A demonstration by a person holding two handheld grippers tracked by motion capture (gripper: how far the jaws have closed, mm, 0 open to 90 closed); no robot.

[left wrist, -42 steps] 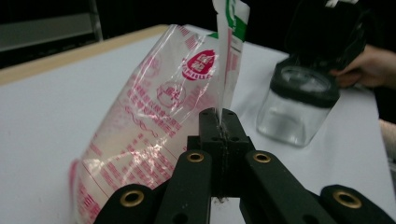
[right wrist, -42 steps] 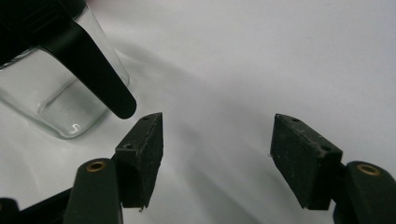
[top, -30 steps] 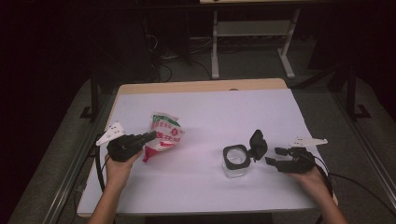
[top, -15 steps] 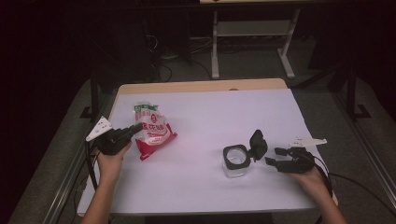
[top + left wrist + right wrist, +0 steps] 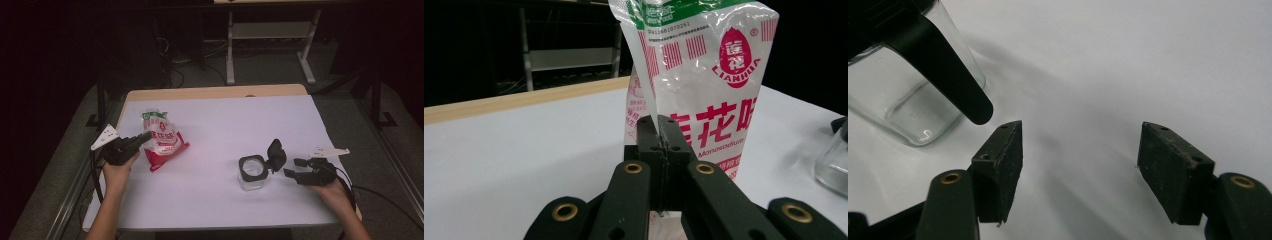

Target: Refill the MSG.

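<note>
Fingers, left: on my left gripper (image 5: 659,150) they are pressed together on the side seam of the white plastic seasoning pouch with red and green print (image 5: 704,85); nothing but film between the pads.
Fingers, right: on my right gripper (image 5: 1080,165) they stand well apart with only bare sheet between them; I hold nothing here.
Pouch: I have it upright at the left of the white-covered tabletop (image 5: 225,120); whether its red bottom edge touches the sheet I cannot tell.
Jar: clear square glass jar with a black hinged lid flipped open (image 5: 252,172), standing right of centre, well apart from the pouch.
Right gripper vs jar: just beside it, level with the sheet; the left pad sits near the lid's hanging tab, not touching it.
</note>
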